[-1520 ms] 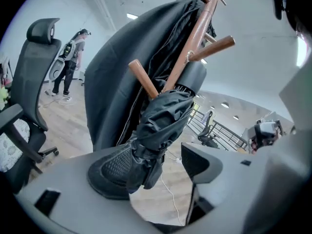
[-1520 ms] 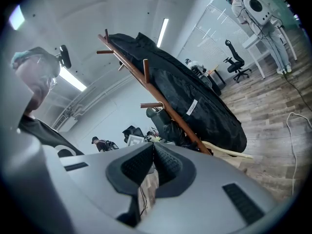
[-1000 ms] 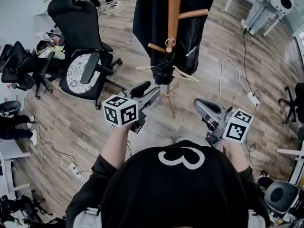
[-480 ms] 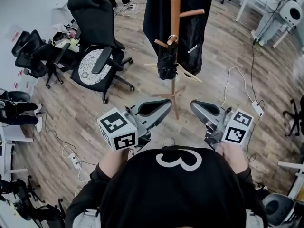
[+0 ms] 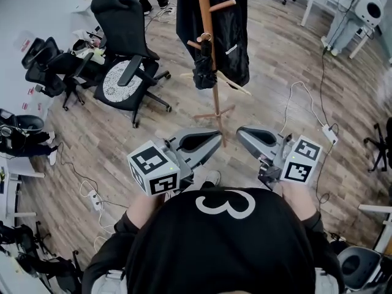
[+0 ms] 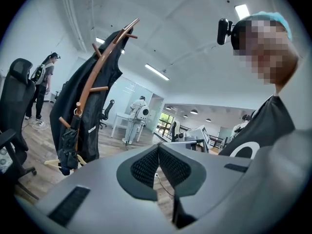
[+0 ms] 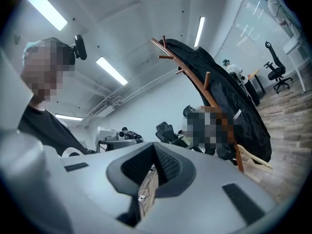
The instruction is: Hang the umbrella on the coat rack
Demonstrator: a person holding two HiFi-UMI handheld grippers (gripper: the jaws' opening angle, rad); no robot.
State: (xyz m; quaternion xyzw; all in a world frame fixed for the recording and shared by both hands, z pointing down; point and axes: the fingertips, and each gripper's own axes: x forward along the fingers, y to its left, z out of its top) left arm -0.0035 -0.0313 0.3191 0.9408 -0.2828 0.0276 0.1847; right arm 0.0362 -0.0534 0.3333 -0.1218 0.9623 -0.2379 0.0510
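The folded black umbrella (image 5: 201, 71) hangs by its strap ring from a lower peg of the wooden coat rack (image 5: 206, 17), in front of a black coat (image 5: 229, 23). In the left gripper view the umbrella (image 6: 68, 147) hangs at the left beside the rack's pole (image 6: 90, 89). Both grippers are held close to my chest, well short of the rack. My left gripper (image 5: 215, 141) is shut with nothing between its pads (image 6: 146, 167). My right gripper (image 5: 241, 133) is also shut and empty; its view shows the rack (image 7: 195, 79) and coat (image 7: 239, 111) to the right.
Black office chairs (image 5: 125, 54) crowd the left side of the wooden floor. Cables and a power strip (image 5: 329, 131) lie at the right, another strip (image 5: 95, 202) at the left. A white table and machine (image 5: 361, 5) stand at the back right. A person (image 6: 41, 89) stands far left.
The left gripper's jaws, open near the umbrella a second ago, have shut empty. Both grippers have drawn back from the rack towards my body. The umbrella stays on its peg.
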